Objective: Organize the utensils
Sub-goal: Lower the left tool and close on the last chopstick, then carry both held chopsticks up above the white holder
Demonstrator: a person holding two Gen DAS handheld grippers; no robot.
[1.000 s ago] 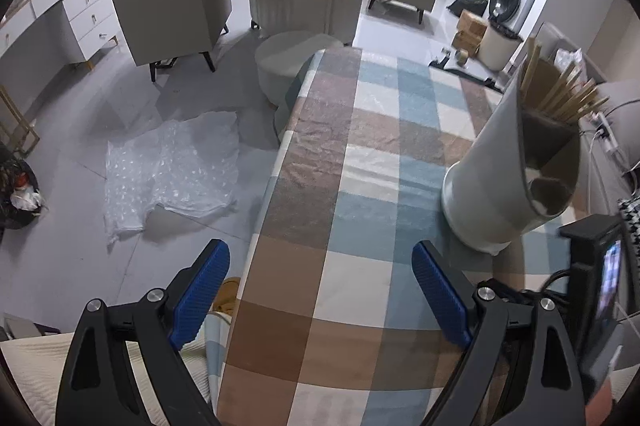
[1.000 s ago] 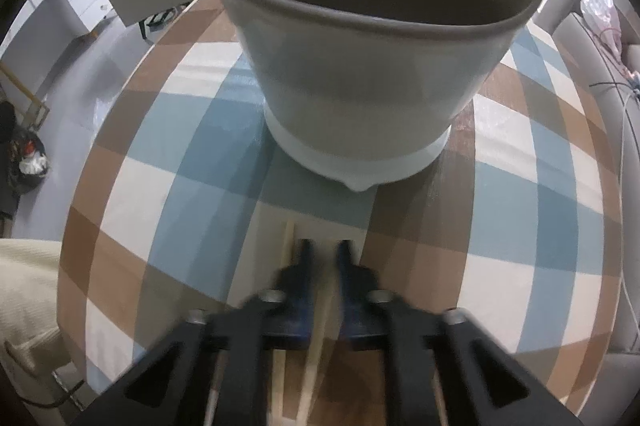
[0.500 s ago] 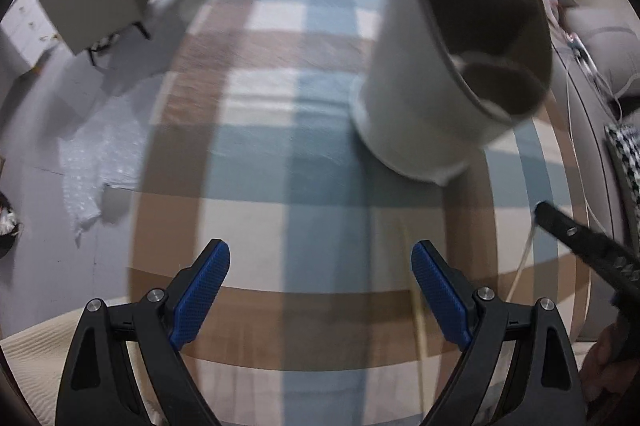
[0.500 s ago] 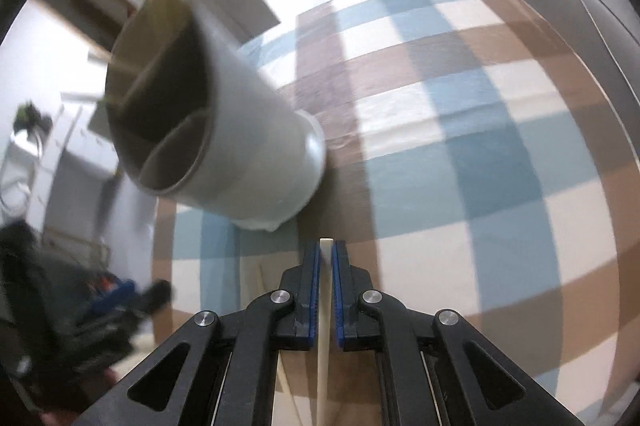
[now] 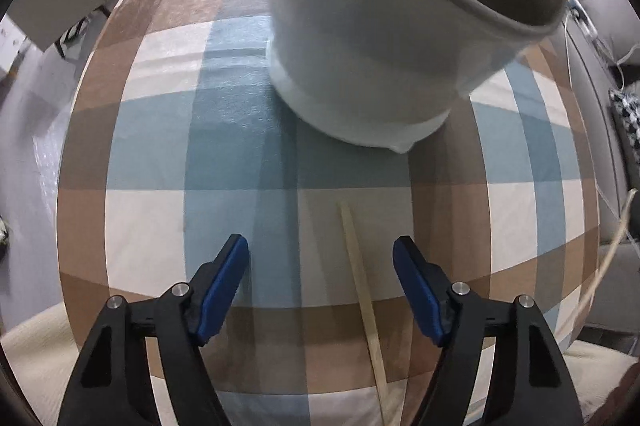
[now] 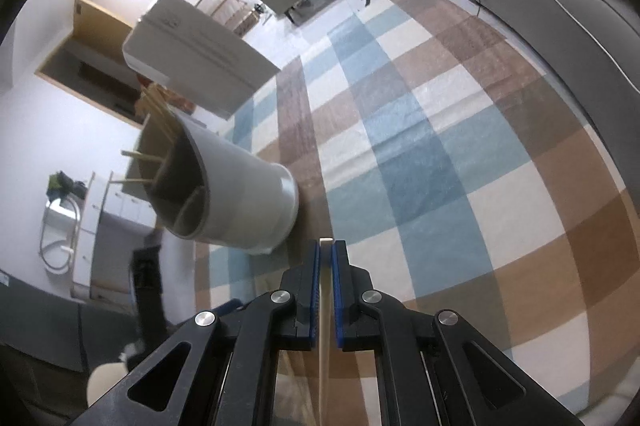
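My left claw point(image 5: 320, 258) sits low centre of its frame, blue pads point(image 5: 226, 282) spread and closing, pointing down at the checked cloth point(image 5: 152, 161). One chopstick point(image 5: 362, 290) lies flat on the cloth between the pads, nearer the right one, touching neither. It is pale wood, thin, straight, its tip aimed up-frame toward the holder point(image 5: 384, 37). The holder fills the upper right of that frame: white-grey cylinder, darker grey rim and inside, a paler band at the base, standing on the cloth.

My right claw point(image 6: 327, 262) is at lower centre of its frame, pads pressed together on a second stick point(image 6: 325, 306), same pale wood, square tip poking just past the pads, shaft running down out of frame. In this view the holder point(image 6: 240, 201) is at centre left, showing inner dividers, with several sticks point(image 6: 156, 133) jutting from its far section.
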